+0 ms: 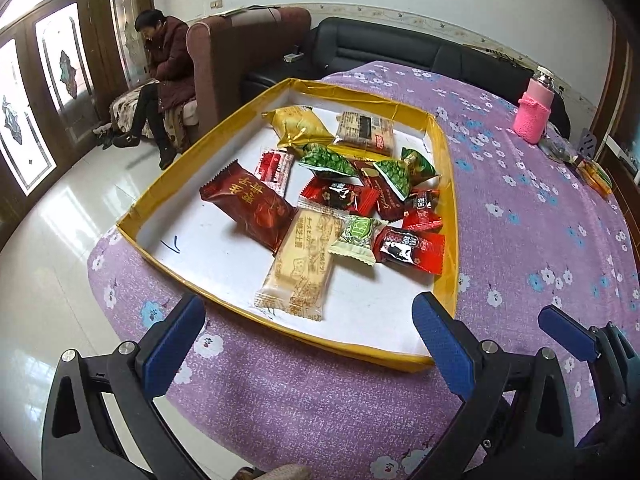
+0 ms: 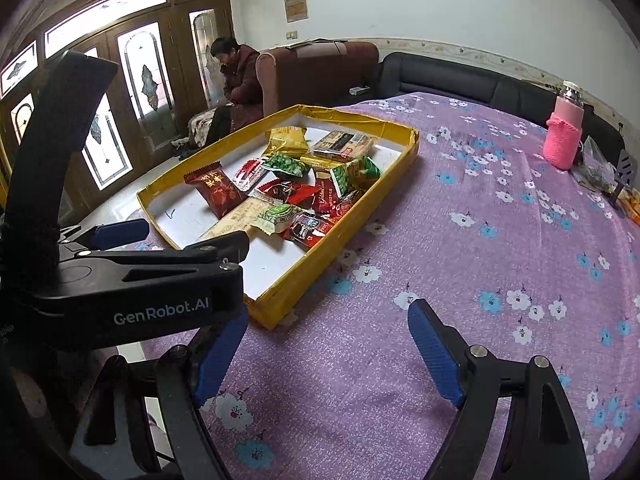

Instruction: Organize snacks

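A shallow yellow-rimmed tray (image 1: pixel 450 200) with a white floor sits on the purple flowered tablecloth (image 1: pixel 520 220). Several snack packets lie in it: a dark red packet (image 1: pixel 250 208), a beige biscuit packet (image 1: pixel 300 264), a gold packet (image 1: pixel 298 124), green pea packets (image 1: pixel 328 160) and small red packets (image 1: pixel 412 248). My left gripper (image 1: pixel 308 344) is open and empty, just short of the tray's near rim. My right gripper (image 2: pixel 328 356) is open and empty over bare cloth, right of the tray (image 2: pixel 312 272). The left gripper (image 2: pixel 168 240) also shows in the right wrist view.
A bottle in a pink knitted sleeve (image 1: pixel 534 108) stands at the table's far right, with small items beside it (image 1: pixel 592 172). The table edge drops to a tiled floor (image 1: pixel 48 248) on the left. A person sits on a sofa (image 1: pixel 168 72) beyond.
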`<state>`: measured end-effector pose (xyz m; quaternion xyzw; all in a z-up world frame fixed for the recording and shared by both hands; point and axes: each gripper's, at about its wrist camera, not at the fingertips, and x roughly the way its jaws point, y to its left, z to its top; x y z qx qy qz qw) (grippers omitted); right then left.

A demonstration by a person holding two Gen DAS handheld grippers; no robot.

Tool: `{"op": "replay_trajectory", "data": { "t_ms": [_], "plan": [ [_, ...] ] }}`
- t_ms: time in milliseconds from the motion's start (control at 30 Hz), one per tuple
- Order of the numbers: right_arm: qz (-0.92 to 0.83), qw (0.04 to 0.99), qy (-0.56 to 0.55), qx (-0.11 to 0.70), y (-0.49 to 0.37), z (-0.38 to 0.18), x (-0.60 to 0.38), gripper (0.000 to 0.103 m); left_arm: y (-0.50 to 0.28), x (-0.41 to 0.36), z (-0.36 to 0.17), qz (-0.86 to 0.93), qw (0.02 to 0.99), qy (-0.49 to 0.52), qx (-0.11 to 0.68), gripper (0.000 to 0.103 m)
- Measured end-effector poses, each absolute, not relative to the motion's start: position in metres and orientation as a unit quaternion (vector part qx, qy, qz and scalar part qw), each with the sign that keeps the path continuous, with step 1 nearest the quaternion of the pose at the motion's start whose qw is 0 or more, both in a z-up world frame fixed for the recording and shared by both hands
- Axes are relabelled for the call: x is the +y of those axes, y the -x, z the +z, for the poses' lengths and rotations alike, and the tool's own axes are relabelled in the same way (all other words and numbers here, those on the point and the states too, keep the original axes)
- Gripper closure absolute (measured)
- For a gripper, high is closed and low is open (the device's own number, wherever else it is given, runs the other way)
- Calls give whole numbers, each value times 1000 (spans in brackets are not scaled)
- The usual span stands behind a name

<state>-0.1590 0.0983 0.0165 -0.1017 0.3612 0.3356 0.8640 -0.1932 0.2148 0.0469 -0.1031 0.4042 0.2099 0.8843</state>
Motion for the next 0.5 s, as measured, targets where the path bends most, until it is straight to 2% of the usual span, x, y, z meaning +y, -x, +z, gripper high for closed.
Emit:
{"op": "replay_trajectory", "data": {
  "t_ms": [500],
  "plan": [
    [345, 859, 100, 364, 159, 13, 102, 19, 192, 216, 50, 197, 892, 108, 393, 0]
  ]
}}
